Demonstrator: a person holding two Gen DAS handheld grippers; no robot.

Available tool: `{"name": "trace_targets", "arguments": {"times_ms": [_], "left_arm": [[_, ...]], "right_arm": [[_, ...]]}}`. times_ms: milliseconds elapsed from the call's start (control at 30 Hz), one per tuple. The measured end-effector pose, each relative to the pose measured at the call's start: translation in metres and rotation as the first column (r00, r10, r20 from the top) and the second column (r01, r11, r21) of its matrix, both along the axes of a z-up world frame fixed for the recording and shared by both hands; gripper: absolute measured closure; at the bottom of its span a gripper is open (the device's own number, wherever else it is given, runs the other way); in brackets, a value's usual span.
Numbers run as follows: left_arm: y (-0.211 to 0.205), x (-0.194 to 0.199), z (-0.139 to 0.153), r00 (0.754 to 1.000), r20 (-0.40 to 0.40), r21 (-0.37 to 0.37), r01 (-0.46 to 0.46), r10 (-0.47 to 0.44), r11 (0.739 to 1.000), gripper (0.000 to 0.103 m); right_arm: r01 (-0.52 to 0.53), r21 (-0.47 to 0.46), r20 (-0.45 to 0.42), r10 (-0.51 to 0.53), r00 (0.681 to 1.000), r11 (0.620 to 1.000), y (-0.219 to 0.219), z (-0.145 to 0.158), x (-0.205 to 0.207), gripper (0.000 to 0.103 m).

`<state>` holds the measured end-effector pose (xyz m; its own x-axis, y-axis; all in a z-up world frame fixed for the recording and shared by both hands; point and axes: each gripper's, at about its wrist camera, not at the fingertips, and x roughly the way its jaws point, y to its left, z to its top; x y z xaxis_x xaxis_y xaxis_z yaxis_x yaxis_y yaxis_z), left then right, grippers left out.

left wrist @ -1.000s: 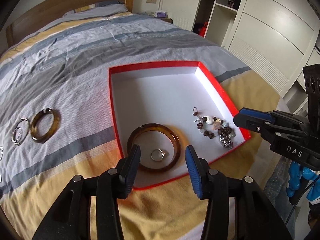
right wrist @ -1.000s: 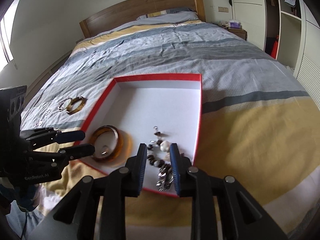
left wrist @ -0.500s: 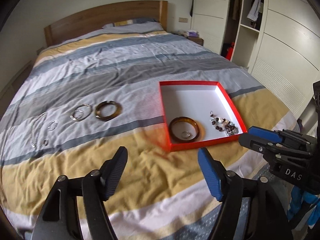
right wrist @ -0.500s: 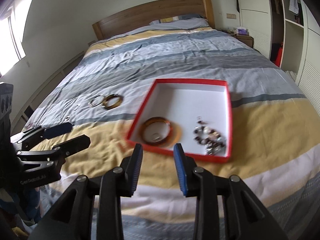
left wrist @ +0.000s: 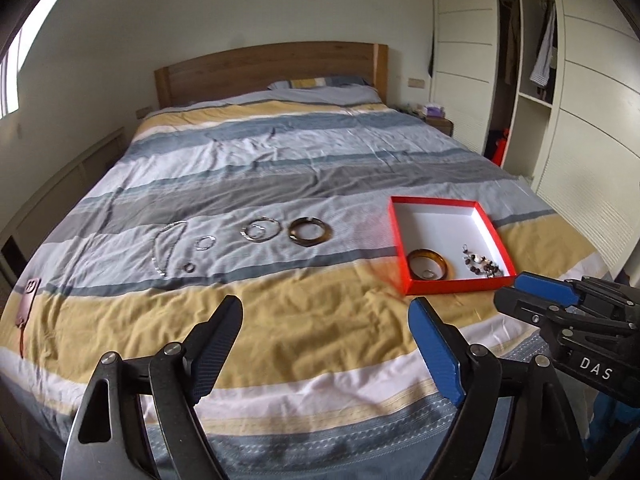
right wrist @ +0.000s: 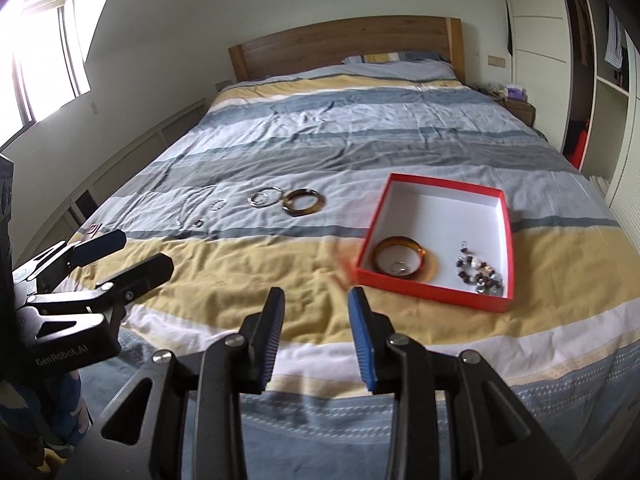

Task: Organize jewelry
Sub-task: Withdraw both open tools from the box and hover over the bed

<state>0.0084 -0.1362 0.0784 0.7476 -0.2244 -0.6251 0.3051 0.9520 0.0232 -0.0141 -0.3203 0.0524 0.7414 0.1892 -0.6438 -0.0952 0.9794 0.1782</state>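
A red box (left wrist: pixel 440 201) (right wrist: pixel 444 185) with a white inside lies on the bed. It holds an amber bangle (left wrist: pixel 427 269) (right wrist: pixel 399 258), a small ring (left wrist: pixel 429 274) and a beaded bracelet (left wrist: pixel 483 265) (right wrist: pixel 479 273). Left of the box lie a brown bangle (left wrist: pixel 310 231) (right wrist: pixel 303 201), silver hoops (left wrist: pixel 260 230) (right wrist: pixel 264 197), a small bracelet (left wrist: pixel 204 242), a ring (left wrist: pixel 189 267) and a chain necklace (left wrist: pixel 167 246). My left gripper (left wrist: pixel 325 344) is open and empty over the bed's foot. My right gripper (right wrist: pixel 316 334) is open and empty, short of the box.
A striped duvet (left wrist: pixel 280 168) covers the bed, with a wooden headboard (left wrist: pixel 272 68) at the far end. A phone (left wrist: pixel 28 300) lies at the bed's left edge. White wardrobes (left wrist: pixel 580 120) stand along the right. A window (right wrist: pixel 44 60) is on the left wall.
Both grippers have pulled back and up from the box to the foot of the bed. The left jaws have opened wider. The jewelry has not moved.
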Motion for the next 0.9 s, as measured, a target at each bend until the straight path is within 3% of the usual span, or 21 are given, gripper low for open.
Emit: {"name": "trace_targets", "arguments": {"times_ms": [400, 900], "left_arm": [[0.063, -0.040, 0.016, 0.987, 0.083, -0.041, -0.136, 0.139, 0.990, 0.018], [0.097, -0.034, 0.004, 0.973, 0.058, -0.033, -0.221, 0.222, 0.975, 0.014]], "right_arm": [[-0.069, -0.054, 0.048, 0.072, 0.996, 0.996, 0.051, 0.026, -0.028, 0.065], [-0.113, -0.047, 0.045, 0.115, 0.992, 0.993, 0.075, 0.019, -0.019, 0.065]]}}
